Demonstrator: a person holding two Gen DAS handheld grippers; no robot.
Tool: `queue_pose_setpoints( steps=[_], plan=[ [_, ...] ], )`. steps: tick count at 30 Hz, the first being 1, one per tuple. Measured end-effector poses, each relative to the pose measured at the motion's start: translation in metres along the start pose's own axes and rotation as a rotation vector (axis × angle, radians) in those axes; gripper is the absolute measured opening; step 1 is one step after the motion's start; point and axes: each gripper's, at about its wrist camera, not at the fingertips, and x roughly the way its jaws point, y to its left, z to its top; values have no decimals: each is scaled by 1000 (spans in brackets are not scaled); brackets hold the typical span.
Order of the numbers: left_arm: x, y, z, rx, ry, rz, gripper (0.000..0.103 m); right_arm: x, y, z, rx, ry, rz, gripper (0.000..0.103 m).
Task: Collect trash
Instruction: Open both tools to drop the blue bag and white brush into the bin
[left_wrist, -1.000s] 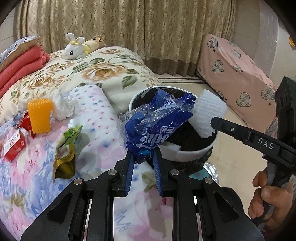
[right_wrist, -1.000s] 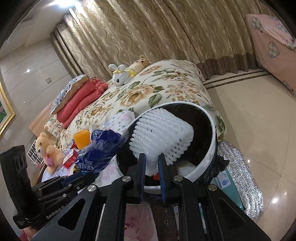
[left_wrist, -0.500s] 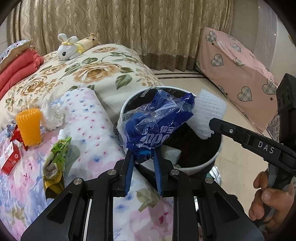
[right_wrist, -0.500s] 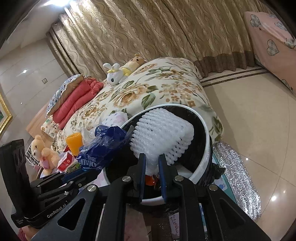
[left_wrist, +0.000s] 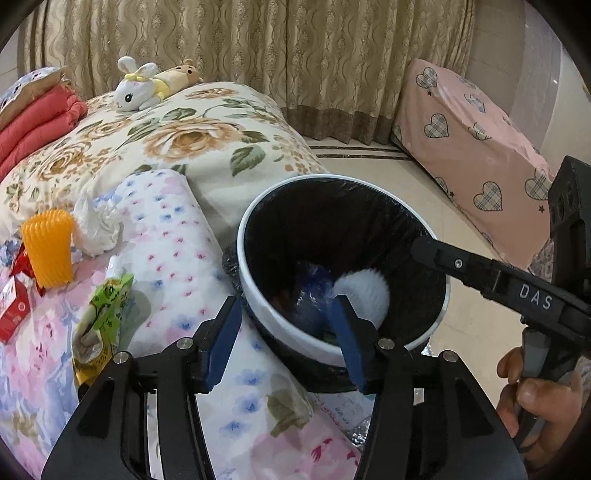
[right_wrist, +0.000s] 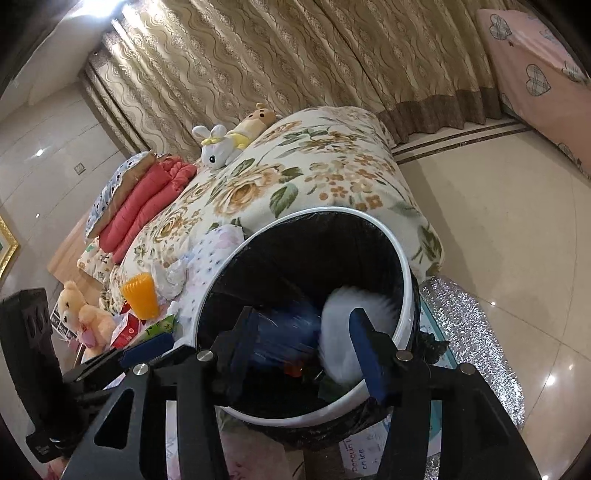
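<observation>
A white-rimmed trash bin (left_wrist: 258, 295) with a black liner stands beside the bed; it also shows in the right wrist view (right_wrist: 404, 273). A blue plastic wrapper (left_wrist: 314, 291) and a white foam net (left_wrist: 364, 293) are blurred inside it, also in the right wrist view as the wrapper (right_wrist: 284, 332) and the net (right_wrist: 343, 332). My left gripper (left_wrist: 284, 325) is open and empty at the bin's near rim. My right gripper (right_wrist: 299, 339) is open and empty over the bin. On the bed lie a green pouch (left_wrist: 99, 317), an orange foam net (left_wrist: 48, 251), a crumpled tissue (left_wrist: 96, 229) and a red box (left_wrist: 13, 306).
The floral quilt (left_wrist: 184, 140) covers the bed, with red folded blankets (left_wrist: 33, 125) and plush toys (left_wrist: 147, 83) at the back. A pink heart-patterned cover (left_wrist: 469, 147) lies right. A silver mat (right_wrist: 469, 332) lies under the bin on the tiled floor.
Both grippers opened. The blue wrapper and the white foam net left the jaws and dropped into the bin.
</observation>
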Motion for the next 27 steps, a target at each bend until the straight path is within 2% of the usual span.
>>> queue_pose_setpoints(
  steps=[4,15,27],
  plan=[
    [-6,8,-8,-30,-5,-5,53,-1,3,-2,0,-4,1,55],
    [-43,45,-48,-116,-46,28,61,-7,34,-13,-36,-24,23,74],
    [-82,105,-84,-242,-87,107,64,8,86,-41,-97,33,86,79]
  ],
)
